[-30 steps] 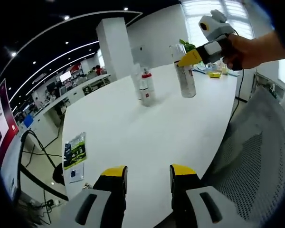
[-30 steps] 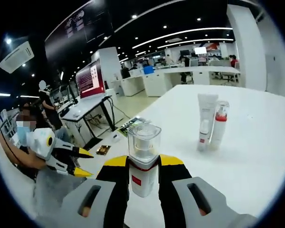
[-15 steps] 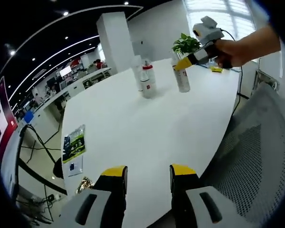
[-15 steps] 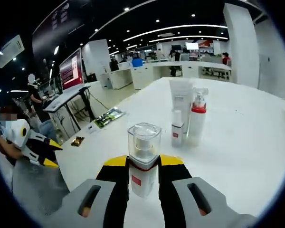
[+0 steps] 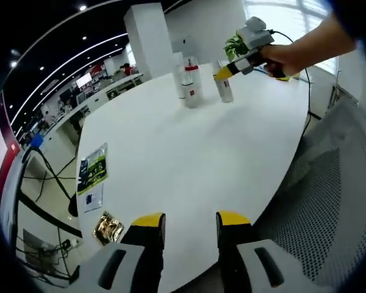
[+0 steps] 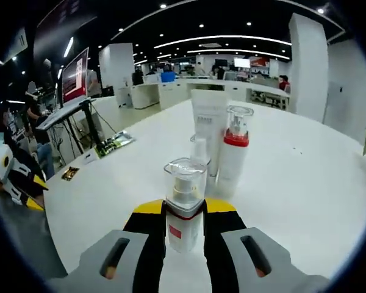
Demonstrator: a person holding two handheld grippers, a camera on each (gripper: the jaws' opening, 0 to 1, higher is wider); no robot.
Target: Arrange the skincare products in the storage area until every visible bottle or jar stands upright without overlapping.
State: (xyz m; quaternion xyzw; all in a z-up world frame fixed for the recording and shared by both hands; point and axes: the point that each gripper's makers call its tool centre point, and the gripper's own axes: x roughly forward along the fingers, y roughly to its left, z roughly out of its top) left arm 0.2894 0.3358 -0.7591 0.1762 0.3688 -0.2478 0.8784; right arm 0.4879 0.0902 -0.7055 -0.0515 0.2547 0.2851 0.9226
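Pump bottle [image 6: 184, 210], hard, slick, tippy: held low by right gripper [image 6: 184, 235] jaws. Best set beside standing bottles [image 6: 232, 149] on counter [image 6: 293, 183]. Left gripper [image 5: 186, 235] jaws apart, empty.

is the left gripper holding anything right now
No, the left gripper is open, with only the bare white table between its yellow-tipped jaws.

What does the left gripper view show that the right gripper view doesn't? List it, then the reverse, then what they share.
Left gripper view alone: a mesh chair back and the hand holding the right claw.

Right gripper view alone: a red wall screen, and the pump bottle's clear cap up close.

Both: the white table, the pump bottle clamped in the right claw, and the red-collared bottle.
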